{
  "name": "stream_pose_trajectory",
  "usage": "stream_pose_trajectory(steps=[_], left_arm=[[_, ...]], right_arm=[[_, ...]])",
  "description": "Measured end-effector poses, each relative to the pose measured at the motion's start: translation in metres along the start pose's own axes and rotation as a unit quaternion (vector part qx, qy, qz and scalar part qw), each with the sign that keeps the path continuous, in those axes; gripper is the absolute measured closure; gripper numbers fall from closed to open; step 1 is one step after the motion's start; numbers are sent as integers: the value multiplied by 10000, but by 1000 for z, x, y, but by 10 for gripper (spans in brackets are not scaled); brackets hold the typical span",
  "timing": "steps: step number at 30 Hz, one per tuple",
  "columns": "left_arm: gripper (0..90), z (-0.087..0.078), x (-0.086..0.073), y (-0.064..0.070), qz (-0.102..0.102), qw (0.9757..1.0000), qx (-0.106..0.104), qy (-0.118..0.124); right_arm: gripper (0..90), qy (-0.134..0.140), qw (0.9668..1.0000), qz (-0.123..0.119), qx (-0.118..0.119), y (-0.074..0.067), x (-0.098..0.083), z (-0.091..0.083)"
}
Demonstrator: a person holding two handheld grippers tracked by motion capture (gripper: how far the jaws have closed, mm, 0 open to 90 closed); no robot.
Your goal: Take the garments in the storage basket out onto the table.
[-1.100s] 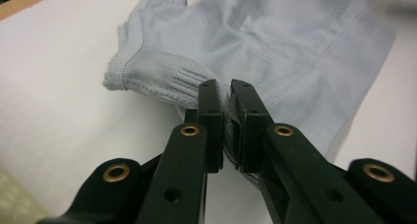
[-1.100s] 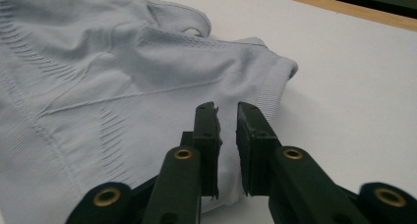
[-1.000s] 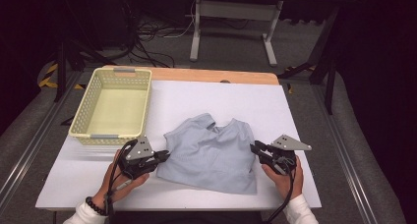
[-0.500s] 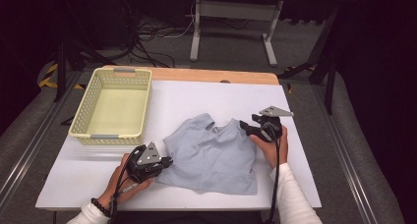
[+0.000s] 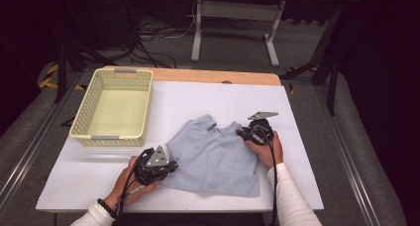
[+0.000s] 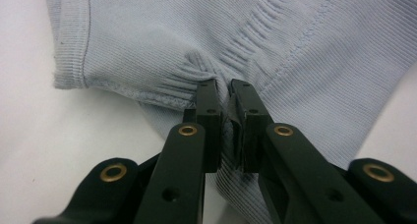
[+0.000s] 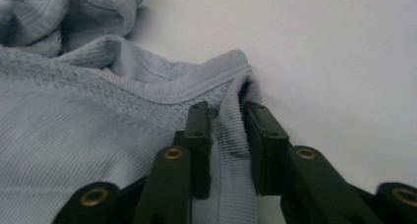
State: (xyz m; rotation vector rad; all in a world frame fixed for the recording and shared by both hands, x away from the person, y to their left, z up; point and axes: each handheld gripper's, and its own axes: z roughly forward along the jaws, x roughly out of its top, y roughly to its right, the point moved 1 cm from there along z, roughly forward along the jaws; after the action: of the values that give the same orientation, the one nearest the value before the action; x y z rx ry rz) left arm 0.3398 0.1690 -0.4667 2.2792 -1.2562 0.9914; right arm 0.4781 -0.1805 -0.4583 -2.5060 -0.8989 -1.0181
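Gripper views, shirt (image 6: 147,47) pinched between both jaws

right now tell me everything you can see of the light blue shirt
The light blue shirt is a small ribbed knit garment with stitched seams and a ribbed neckline, lying mostly flat but rumpled on the white table, right of the yellow basket. The left tool is shut on a puckered fold at its near left edge. The right tool, whose jaws have just been closing, pinches a bunched hem at its far right corner.
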Motion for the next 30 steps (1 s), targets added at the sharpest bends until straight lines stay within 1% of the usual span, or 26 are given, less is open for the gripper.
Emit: stream_pose_trajectory(steps=[1, 2, 3, 5, 6, 7, 8, 9, 11, 12, 13, 16, 18, 19, 21, 22, 24, 26, 30], left_arm=[[835, 0, 0, 0, -13, 10000, 1, 3], [835, 0, 0, 1, 21, 10000, 21, -12], [835, 0, 0, 1, 38, 10000, 30, -10], [835, 0, 0, 1, 38, 10000, 34, -11], [835, 0, 0, 2, 42, 10000, 34, -10], [835, 0, 0, 2, 46, 10000, 44, -8], [835, 0, 0, 3, 73, 10000, 47, -4], [835, -1, 1, 4, 112, 9999, 7, -23], [836, -1, 2, 7, 156, 9998, -86, -4], [836, 0, 3, 9, 177, 9998, -129, 2], [836, 0, 4, 11, 253, 9996, -113, 2], [833, 0, 6, 15, 313, 9994, -108, 11], [830, -5, 6, 16, 360, 9992, -125, 120], [828, -8, 6, 15, 355, 9992, -130, 154], [827, -13, 7, 14, 237, 9991, -146, 314], [827, -16, 8, 14, 215, 9990, -150, 370], [827, -18, 10, 15, 245, 9989, -140, 376], [825, -19, 10, 17, 226, 9990, -139, 372], [822, -23, 10, 19, 122, 9986, -185, 478]], right_arm=[[787, 23, 10000, -50, -10, -1, 0, -2], [802, 150, 9998, -103, -45, -1, 0, -7], [802, 150, 9998, -103, -45, -1, 0, -7], [833, 282, 9994, -153, -134, -2, 1, -12], [844, 390, 9989, -184, -198, -2, 2, -16], [851, 509, 9983, -152, -230, -2, 2, -21], [857, 640, 9975, -136, -273, -1, 3, -25], [860, 770, 9965, -135, -304, 0, 4, -30], [864, 1063, 9933, -138, -439, 1, 4, -44], [864, 1063, 9933, -138, -439, 1, 4, -44], [865, 1126, 9924, -168, -478, 2, 4, -47], [870, 1284, 9894, -236, -643, 3, 5, -56], [870, 1369, 9882, -242, -650, 3, 4, -59], [869, 1392, 9878, -247, -658, 2, 4, -61], [869, 1458, 9867, -260, -674, 1, 4, -63], [869, 1493, 9859, -284, -704, 1, 5, -64], [870, 1548, 9845, -324, -760, 0, 6, -68], [870, 1576, 9837, -328, -806, -1, 6, -70], [869, 1655, 9824, -358, -792, -4, 5, -76]])
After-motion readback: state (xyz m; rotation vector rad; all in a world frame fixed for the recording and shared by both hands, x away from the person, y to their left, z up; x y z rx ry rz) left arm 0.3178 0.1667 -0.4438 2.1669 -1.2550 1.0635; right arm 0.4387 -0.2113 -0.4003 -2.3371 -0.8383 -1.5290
